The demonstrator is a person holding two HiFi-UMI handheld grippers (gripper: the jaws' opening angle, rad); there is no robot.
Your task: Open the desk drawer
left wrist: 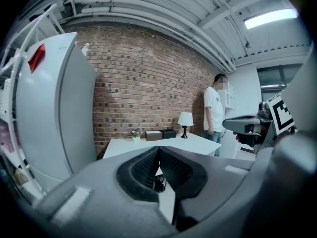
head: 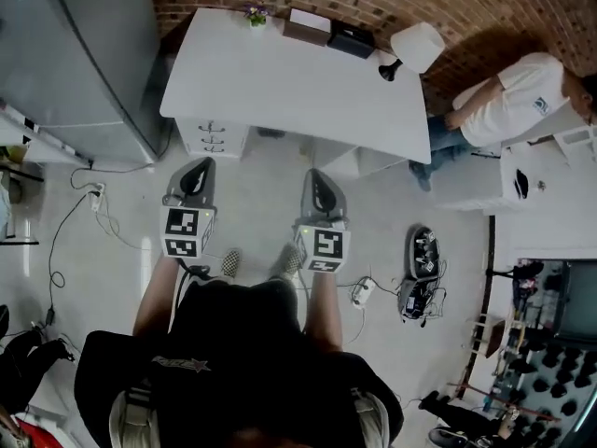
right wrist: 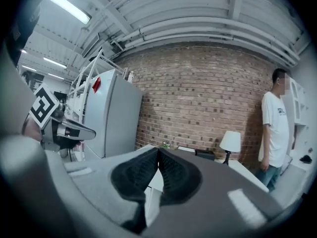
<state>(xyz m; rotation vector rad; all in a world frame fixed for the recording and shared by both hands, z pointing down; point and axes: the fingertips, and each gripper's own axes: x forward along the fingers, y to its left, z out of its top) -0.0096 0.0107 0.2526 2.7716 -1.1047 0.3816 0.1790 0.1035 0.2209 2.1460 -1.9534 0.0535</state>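
Observation:
A white desk (head: 280, 82) stands against the brick wall ahead of me. Its drawer unit (head: 213, 139), with three small handles, sits under the desk's left end, all drawers closed. My left gripper (head: 198, 166) is held over the floor just short of that unit, shut with nothing in it. My right gripper (head: 316, 177) hovers beside it to the right, short of the desk's front edge, also shut and empty. In the left gripper view the closed pads (left wrist: 148, 167) point at the desk (left wrist: 148, 144). The right gripper view shows its pads (right wrist: 171, 170) pressed together.
A grey fridge (head: 84, 54) stands left of the desk. A person (head: 513, 101) stands at the desk's right end by a white shelf (head: 522, 180). A lamp (head: 415, 47), boxes (head: 328, 32) and a small plant (head: 256, 14) sit on the desk. A power strip (head: 362, 292) and cables lie on the floor.

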